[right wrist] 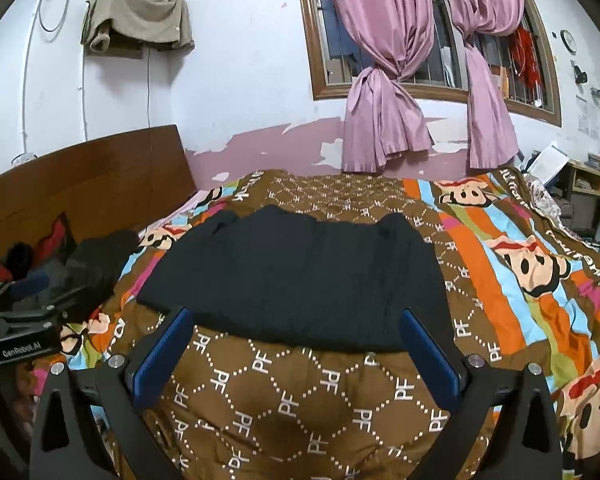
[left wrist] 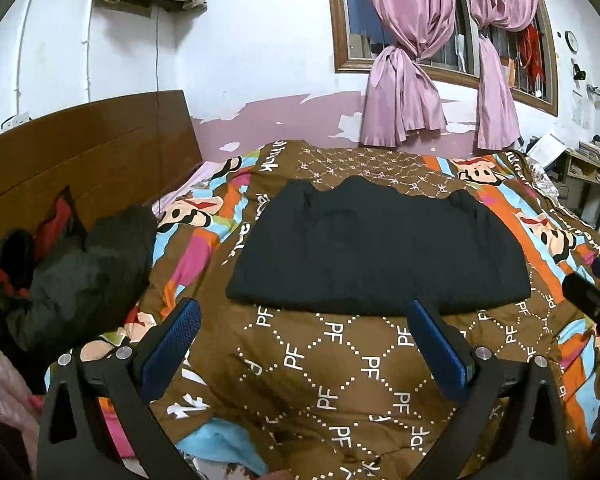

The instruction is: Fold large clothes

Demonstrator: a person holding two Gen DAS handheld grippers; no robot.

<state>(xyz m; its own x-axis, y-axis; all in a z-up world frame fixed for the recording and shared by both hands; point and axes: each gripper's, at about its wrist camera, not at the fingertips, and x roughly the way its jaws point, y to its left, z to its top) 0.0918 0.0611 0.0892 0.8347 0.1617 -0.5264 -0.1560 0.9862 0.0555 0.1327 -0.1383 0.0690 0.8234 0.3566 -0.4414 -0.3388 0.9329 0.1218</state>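
Observation:
A black garment lies folded into a flat rectangle on the patterned brown quilt; it also shows in the right wrist view. My left gripper is open and empty, hovering just short of the garment's near edge. My right gripper is open and empty too, its blue fingertips over the garment's near edge. The right gripper shows at the right edge of the left wrist view, and the left gripper at the left edge of the right wrist view.
A heap of dark and red clothes lies at the left by the wooden headboard. Pink curtains hang at the window behind the bed. A cluttered shelf stands at the far right.

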